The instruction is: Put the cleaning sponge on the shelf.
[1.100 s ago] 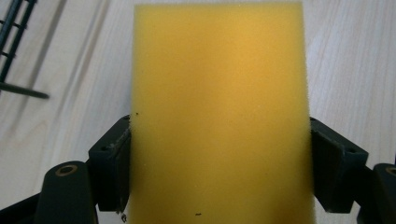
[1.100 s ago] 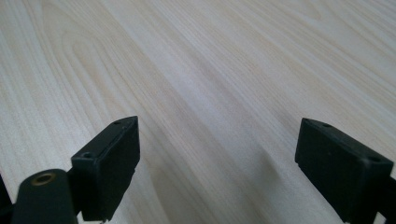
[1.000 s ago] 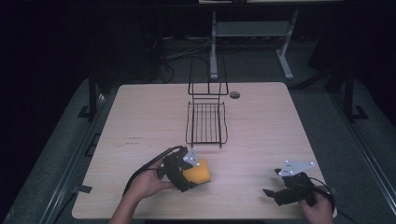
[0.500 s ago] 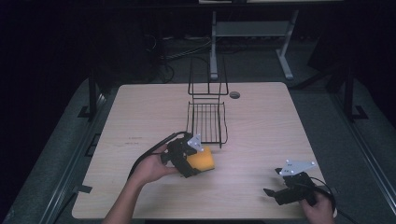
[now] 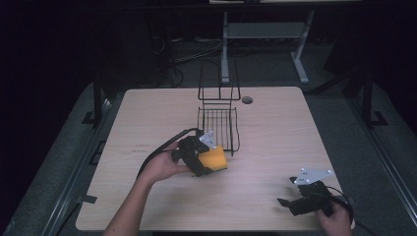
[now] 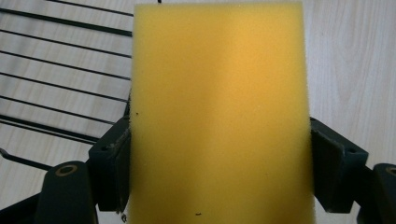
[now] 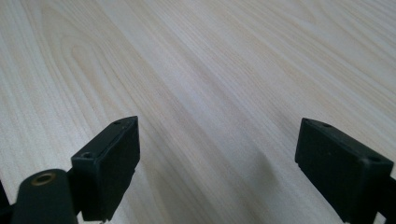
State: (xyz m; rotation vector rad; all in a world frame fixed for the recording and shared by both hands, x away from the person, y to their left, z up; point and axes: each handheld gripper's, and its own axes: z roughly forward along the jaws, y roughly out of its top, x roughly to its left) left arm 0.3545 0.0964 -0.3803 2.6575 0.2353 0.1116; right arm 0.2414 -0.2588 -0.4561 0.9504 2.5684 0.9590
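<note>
High view has the left gripper clamped on a yellow sponge, held just at the near corner of the black wire basket in the middle of the table. From where I stand it looks like the sponge is headed into that basket, though it isn't inside yet — it sits right at the front rim.

In the left gripper view the sponge is squeezed between both jaws, and the foam bulges past them a bit. That's my main worry: it's soft, so if it catches on a wire on the way in it could fold or twist in the grip and come out crooked. The basket also looks light, so a bump on the rim could shove or tip it, and nothing is holding it down.

The right gripper is parked well apart near the table's near right edge, jaws wide apart with nothing but bare wood between them in the right gripper view — so no help steadying the basket from there.
</note>
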